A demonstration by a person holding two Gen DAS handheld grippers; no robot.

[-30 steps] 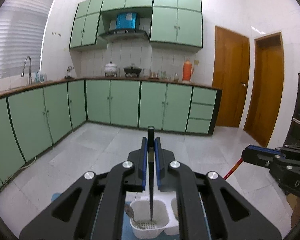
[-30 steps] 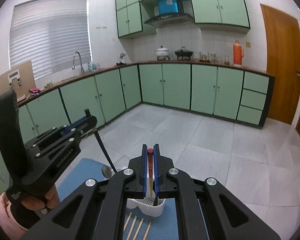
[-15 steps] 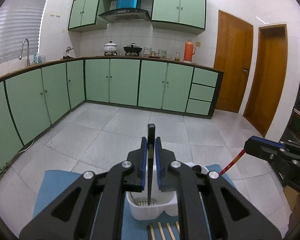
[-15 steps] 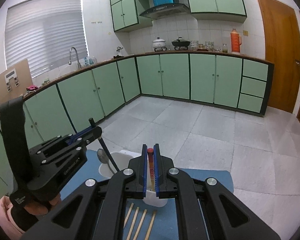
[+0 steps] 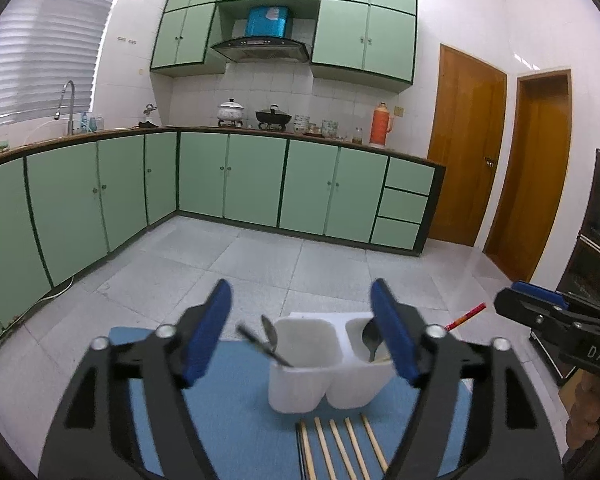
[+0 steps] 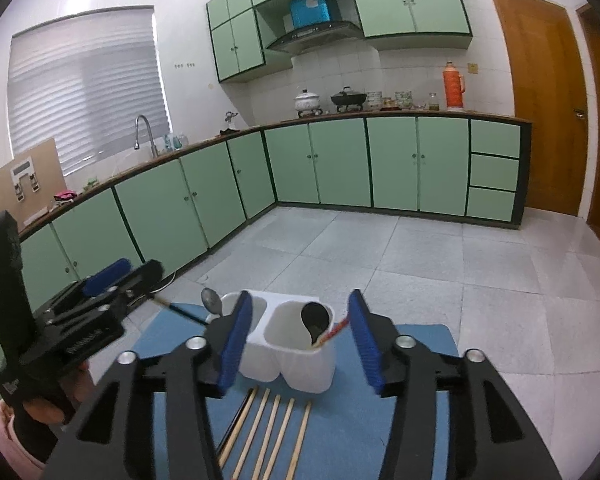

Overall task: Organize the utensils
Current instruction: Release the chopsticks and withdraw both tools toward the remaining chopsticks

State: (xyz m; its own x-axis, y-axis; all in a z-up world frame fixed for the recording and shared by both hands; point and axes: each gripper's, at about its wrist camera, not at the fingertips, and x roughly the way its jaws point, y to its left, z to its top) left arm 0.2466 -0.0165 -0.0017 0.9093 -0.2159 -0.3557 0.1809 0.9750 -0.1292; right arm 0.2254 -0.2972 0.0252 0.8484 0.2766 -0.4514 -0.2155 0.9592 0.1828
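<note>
A white two-compartment holder (image 5: 300, 380) (image 6: 300, 372) stands on a blue mat (image 5: 240, 412) (image 6: 340, 420). My left gripper (image 5: 300, 292) (image 6: 140, 270) is open and its jaws are opening. The black-handled utensil (image 5: 260, 344) (image 6: 180, 310) leans free in the left compartment beside a silver spoon (image 5: 270, 334) (image 6: 212, 300). My right gripper (image 6: 300, 296) (image 5: 512, 300) is open too, jaws opening. The red-tipped chopstick (image 6: 334, 330) (image 5: 466, 316) leans loose in the right compartment next to a dark spoon (image 6: 314, 316) (image 5: 370, 338).
Several wooden chopsticks (image 5: 340, 448) (image 6: 272, 428) lie side by side on the mat in front of the holder. A hand (image 6: 44, 412) grips the left tool. Green kitchen cabinets (image 5: 236, 180) and a tiled floor (image 5: 260, 264) lie beyond.
Both grippers came down over the holder and sprang open. The black-handled utensil and the red-tipped chopstick, pinched upright before, now lean in the holder's compartments.
</note>
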